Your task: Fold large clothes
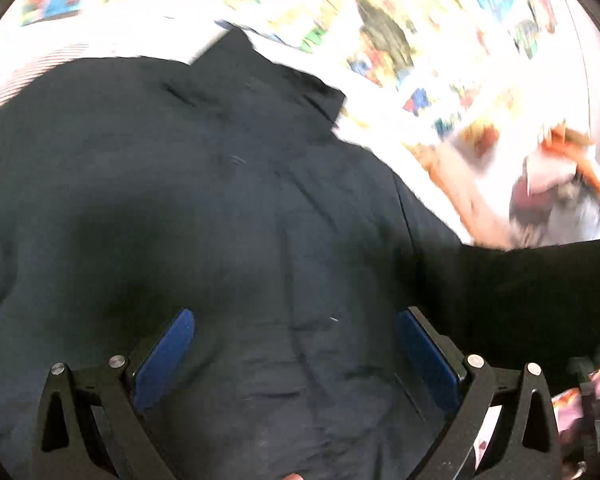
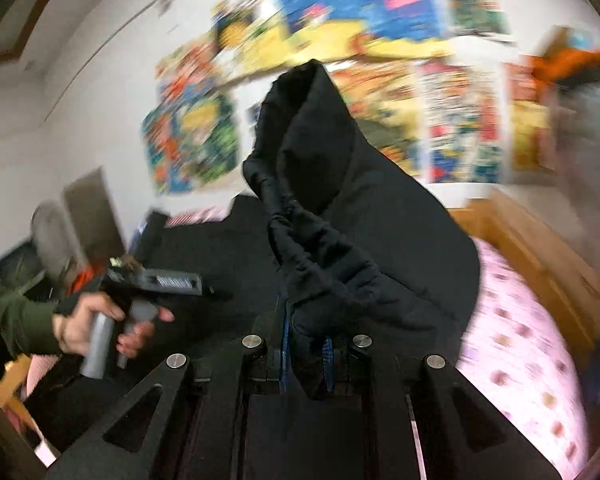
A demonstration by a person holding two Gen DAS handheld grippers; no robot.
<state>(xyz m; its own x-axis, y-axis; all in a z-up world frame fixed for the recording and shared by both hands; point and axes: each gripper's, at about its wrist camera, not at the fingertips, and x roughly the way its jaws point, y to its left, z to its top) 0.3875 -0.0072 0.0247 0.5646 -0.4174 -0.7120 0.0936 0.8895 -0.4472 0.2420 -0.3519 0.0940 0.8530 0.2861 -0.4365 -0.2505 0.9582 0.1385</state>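
While L gripper [image 1: 296, 344] gapes over matte dark jacket [image 1: 204, 200], R gripper [image 2: 306, 356] pinches its puffy sleeve.

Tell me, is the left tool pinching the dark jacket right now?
No: the left gripper has its blue fingers spread wide apart above the dark jacket, gripping nothing.

Black garment [image 1: 228, 208], blue pads [image 1: 166, 356] on black left gripper [image 1: 296, 356], blue-lined black right gripper [image 2: 306, 354], pink bedcover [image 2: 520, 344] dotted with darker pink spots, multicoloured posters [image 2: 360, 24] on white wall [image 2: 100, 92], olive-green sleeve [image 2: 8, 316], orange-brown wooden bed frame [image 2: 540, 248].
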